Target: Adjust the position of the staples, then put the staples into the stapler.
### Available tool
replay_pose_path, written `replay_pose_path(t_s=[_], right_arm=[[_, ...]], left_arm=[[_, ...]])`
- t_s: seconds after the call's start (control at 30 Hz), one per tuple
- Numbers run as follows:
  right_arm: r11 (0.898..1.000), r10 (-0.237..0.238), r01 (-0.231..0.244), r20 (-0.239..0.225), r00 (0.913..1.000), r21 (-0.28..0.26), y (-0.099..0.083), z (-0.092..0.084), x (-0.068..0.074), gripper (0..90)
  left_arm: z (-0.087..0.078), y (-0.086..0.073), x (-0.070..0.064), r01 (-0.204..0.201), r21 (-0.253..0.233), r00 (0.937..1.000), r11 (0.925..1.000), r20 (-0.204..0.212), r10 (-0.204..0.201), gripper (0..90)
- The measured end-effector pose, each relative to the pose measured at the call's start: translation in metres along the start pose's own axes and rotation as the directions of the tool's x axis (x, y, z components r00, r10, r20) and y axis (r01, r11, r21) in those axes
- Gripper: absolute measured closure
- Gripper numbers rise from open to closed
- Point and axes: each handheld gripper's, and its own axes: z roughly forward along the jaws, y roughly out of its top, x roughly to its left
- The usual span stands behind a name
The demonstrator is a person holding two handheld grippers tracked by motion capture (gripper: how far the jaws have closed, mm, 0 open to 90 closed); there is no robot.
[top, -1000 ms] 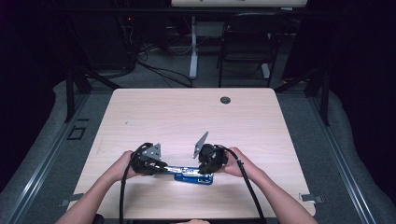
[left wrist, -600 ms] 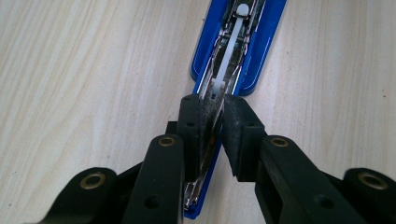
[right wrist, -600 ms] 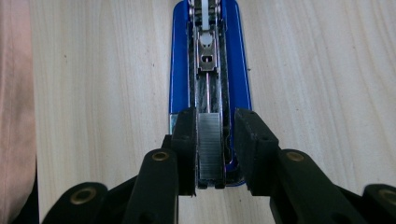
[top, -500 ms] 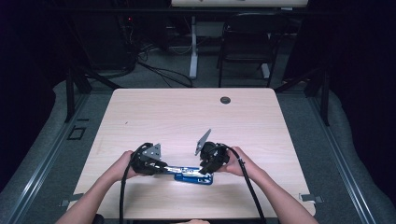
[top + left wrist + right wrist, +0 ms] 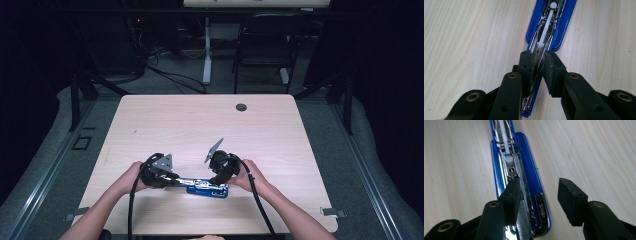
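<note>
Lying flat near the lower middle of the high view, a blue stapler (image 5: 207, 187) rests on the pale wooden table (image 5: 200, 125), swung open so its metal channel faces up. No brand, label or legible writing can be made out on it in any view; the small marks on the chrome part at the lower middle of the right gripper view are too blurred to read.

The left gripper (image 5: 172, 179) comes in from the lower left of the high view, held in the person's left hand (image 5: 131, 177). In the left gripper view its two black jaws are clenched on the stapler's (image 5: 549, 27) metal channel, pads pressing on both sides of it at the centre of the frame.

The right gripper (image 5: 216, 181) sits just right of centre in the high view, in the right hand (image 5: 247, 177). Its jaws have just been opening: in the right gripper view one pad still lies against the metal channel of the stapler (image 5: 529, 180) at lower centre, while the other stands well clear over bare wood at the right, so the grip is released.

A small dark round cap (image 5: 241, 107) sits in the table near its far edge.
</note>
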Motion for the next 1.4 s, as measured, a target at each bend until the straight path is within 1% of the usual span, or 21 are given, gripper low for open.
replay_pose_path(t_s=[0.03, 0.17, 0.23, 0.27, 0.33, 0.37, 0.4, 0.47, 0.57, 0.6, 0.63, 0.67, 0.7, 0.73, 0.87, 1.07, 1.17, 1.3, 1.4], right_arm=[[1.000, 0.007, -0.008, -0.018, 0.9998, -0.012, -0.002, -0.001, -0.001, 54.4], [1.000, -0.002, 0.002, -0.003, 1.0000, -0.005, -0.001, -0.001, 0.001, 52.9], [1.000, 0.002, -0.002, 0.000, 1.0000, -0.008, -0.002, -0.001, 0.001, 52.2], [1.000, 0.012, -0.012, -0.005, 0.9999, -0.016, -0.003, -0.001, 0.000, 49.6], [1.000, 0.017, -0.017, -0.009, 0.9998, -0.022, -0.004, -0.001, -0.001, 48.4], [0.999, 0.028, -0.028, -0.003, 0.9996, -0.034, -0.004, -0.002, -0.002, 46.1], [0.999, 0.028, -0.028, -0.003, 0.9996, -0.034, -0.004, -0.002, -0.002, 46.1], [0.998, 0.041, -0.041, 0.003, 0.9991, -0.051, -0.005, -0.004, -0.003, 39.4], [0.997, 0.046, -0.046, 0.000, 0.9990, -0.059, -0.005, -0.005, -0.003, 32.8], [0.997, 0.046, -0.046, 0.000, 0.9990, -0.059, -0.005, -0.005, -0.003, 32.8], [0.997, 0.044, -0.044, 0.005, 0.9990, -0.066, -0.005, -0.006, -0.002, 29.4], [0.996, 0.048, -0.048, 0.000, 0.9989, -0.073, -0.005, -0.007, -0.002, 27.4], [0.996, 0.048, -0.048, 0.000, 0.9989, -0.073, -0.005, -0.007, -0.002, 27.4], [0.996, 0.046, -0.046, 0.005, 0.9989, -0.083, -0.005, -0.008, -0.001, 24.4], [0.996, 0.045, -0.044, 0.007, 0.9990, -0.083, -0.005, -0.010, -0.001, 19.7], [0.995, 0.038, -0.036, 0.014, 0.9992, -0.091, -0.005, -0.013, 0.000, 22.7], [0.995, 0.030, -0.028, 0.014, 0.9995, -0.091, -0.004, -0.013, 0.002, 26.4], [0.996, 0.019, -0.017, 0.018, 0.9997, -0.092, -0.003, -0.014, 0.003, 29.3], [0.996, 0.018, -0.017, 0.012, 0.9998, -0.090, -0.003, -0.013, 0.003, 30.7]], left_arm=[[0.000, 0.000, 0.000, 0.000, 0.000, 1.0000, 1.0000, 0.000, 0.000, 76.5], [0.000, 0.000, 0.000, 0.002, -0.001, 1.0000, 1.0000, -0.003, -0.002, 76.4], [0.000, 0.000, 0.000, 0.001, -0.002, 1.0000, 1.0000, -0.002, -0.001, 76.1], [-0.001, 0.000, 0.001, 0.001, 0.002, 0.9999, 1.0000, 0.017, -0.001, 76.0], [-0.001, 0.000, 0.001, 0.000, 0.002, 0.9998, 1.0000, 0.018, 0.000, 76.0], [-0.001, 0.000, 0.001, -0.001, 0.001, 0.9998, 1.0000, 0.019, 0.001, 76.1], [-0.001, 0.000, 0.001, -0.001, 0.001, 0.9998, 1.0000, 0.019, 0.001, 76.1], [-0.001, 0.000, 0.002, -0.003, 0.001, 0.9998, 1.0000, 0.020, 0.003, 76.0], [-0.001, 0.000, 0.002, -0.003, 0.001, 0.9998, 1.0000, 0.020, 0.003, 76.1], [-0.001, 0.000, 0.002, -0.003, 0.001, 0.9998, 1.0000, 0.020, 0.003, 76.0], [-0.001, 0.000, 0.001, -0.003, 0.001, 0.9998, 1.0000, 0.020, 0.003, 76.0], [-0.001, 0.000, 0.001, -0.002, 0.001, 0.9998, 1.0000, 0.020, 0.002, 75.9], [-0.001, 0.000, 0.001, -0.002, 0.001, 0.9998, 1.0000, 0.020, 0.002, 75.9], [-0.001, 0.000, 0.001, -0.002, 0.001, 0.9998, 1.0000, 0.021, 0.002, 75.9], [-0.001, 0.000, 0.001, -0.001, 0.001, 0.9998, 1.0000, 0.020, 0.001, 75.9], [-0.001, 0.000, 0.001, -0.001, 0.001, 0.9998, 1.0000, 0.020, 0.001, 75.9], [-0.001, 0.000, 0.001, -0.002, 0.002, 0.9998, 1.0000, 0.019, 0.002, 75.8], [-0.001, 0.000, 0.001, -0.001, 0.000, 0.9998, 1.0000, 0.020, 0.001, 75.8], [-0.001, 0.000, 0.001, 0.000, 0.000, 0.9998, 1.0000, 0.019, 0.000, 75.8]])
